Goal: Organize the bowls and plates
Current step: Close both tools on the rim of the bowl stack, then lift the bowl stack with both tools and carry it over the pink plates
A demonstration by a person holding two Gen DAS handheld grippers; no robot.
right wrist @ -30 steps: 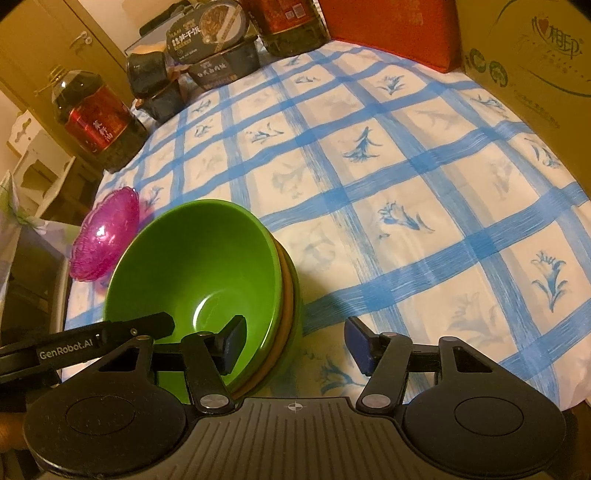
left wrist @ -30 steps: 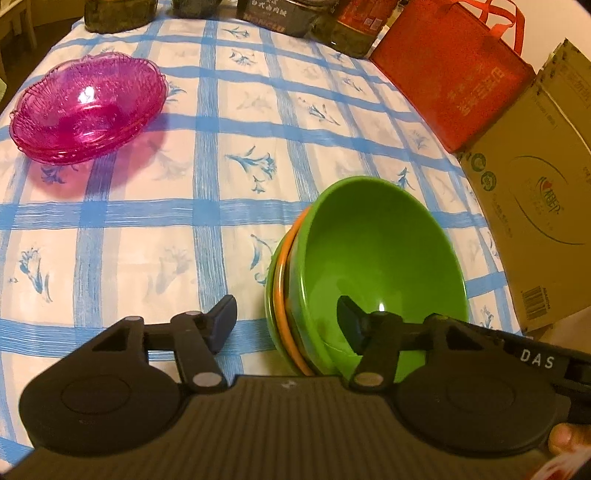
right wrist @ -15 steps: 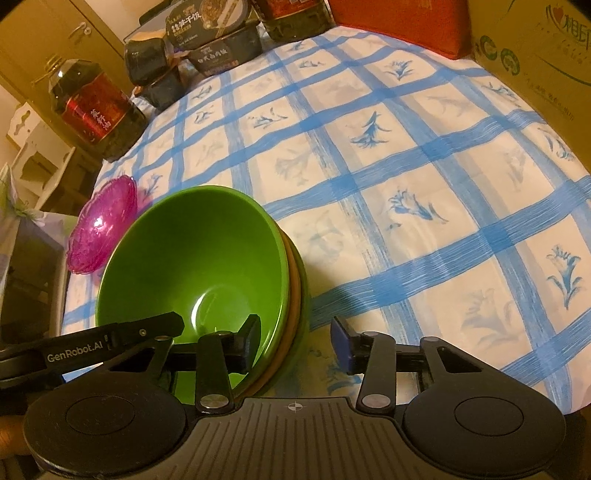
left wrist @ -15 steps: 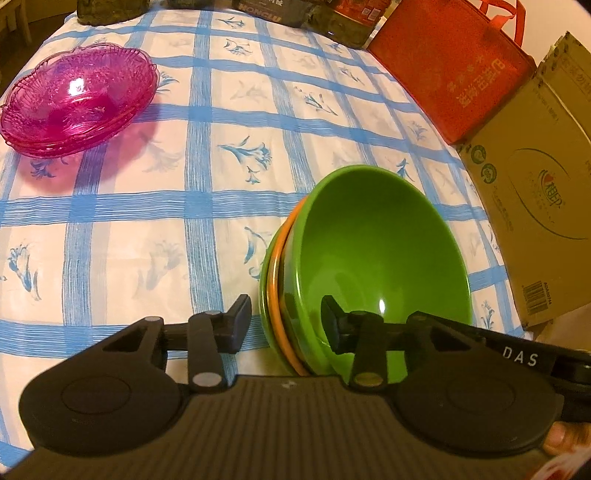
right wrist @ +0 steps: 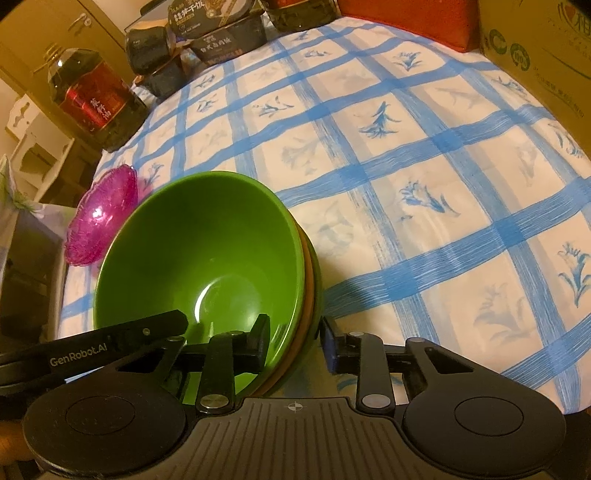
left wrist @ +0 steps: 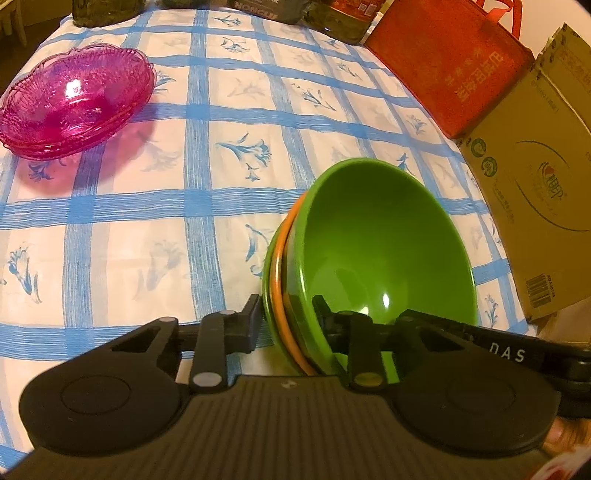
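Observation:
A green bowl (left wrist: 369,240) sits nested in an orange bowl (left wrist: 277,280) and another green one, near the table's front edge. My left gripper (left wrist: 286,319) straddles the stack's left rim. Its jaws are closing, one finger outside against the lowest bowl and one inside the top bowl. My right gripper (right wrist: 295,334) straddles the right rim of the same green bowl (right wrist: 207,251). Its jaws are also closing, one pad inside and the blue pad (right wrist: 328,341) at the outer wall. Stacked pink glass bowls (left wrist: 74,99) stand at the far left.
A red bag (left wrist: 450,66) and a cardboard box (left wrist: 535,192) line the table's right side. An oil bottle (right wrist: 92,99) and dark food packs (right wrist: 218,33) stand along the far edge. The checked tablecloth (right wrist: 424,166) lies bare between them and the bowls.
Both grippers' jaws have narrowed from wide apart to tight around the rims of the bowl stack. The bowls and the pink glass bowls have stayed where they were.

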